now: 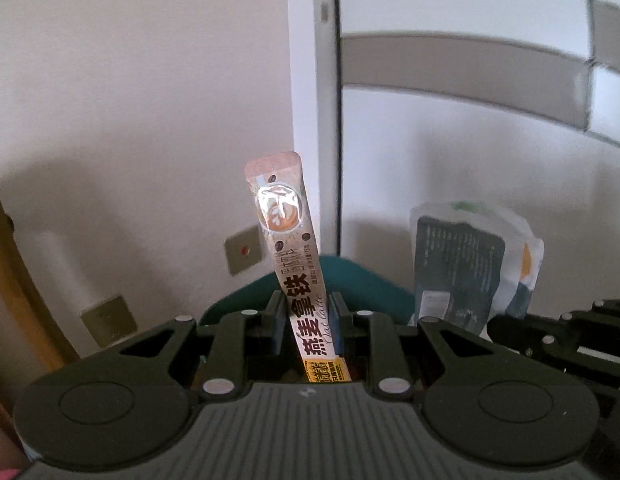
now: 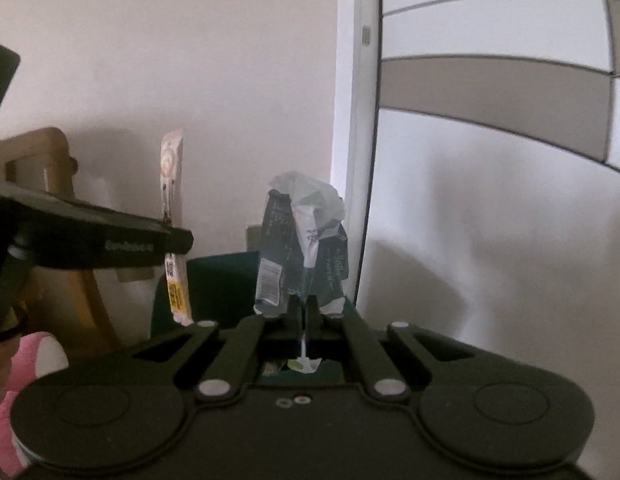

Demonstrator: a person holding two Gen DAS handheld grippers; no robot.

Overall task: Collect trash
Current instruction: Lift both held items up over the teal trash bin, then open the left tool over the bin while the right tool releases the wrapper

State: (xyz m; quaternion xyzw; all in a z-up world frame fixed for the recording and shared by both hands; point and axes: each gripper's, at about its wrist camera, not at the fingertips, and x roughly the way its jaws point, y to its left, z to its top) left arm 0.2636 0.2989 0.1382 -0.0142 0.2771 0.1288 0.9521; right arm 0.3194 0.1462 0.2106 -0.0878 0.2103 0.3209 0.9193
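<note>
My left gripper [image 1: 306,312] is shut on a long latte stick sachet [image 1: 288,240], beige with a yellow lower end, which stands upright between the pads. From the right wrist the same sachet [image 2: 172,184] rises at the left, above the left gripper's black body [image 2: 110,240]. My right gripper [image 2: 306,312] is shut on a crumpled dark-and-white wrapper [image 2: 302,240] that stands up from the pads. That wrapper [image 1: 458,272] also shows at the right of the left wrist view. Both grippers are held up in the air, side by side.
A teal chair back or bin edge [image 1: 362,284] lies just behind both grippers. Behind it stands a white wall with beige switch plates [image 1: 244,254] and a white door frame [image 1: 314,100]. Wooden furniture [image 2: 50,152] stands at the left. Something pink [image 2: 34,364] shows at lower left.
</note>
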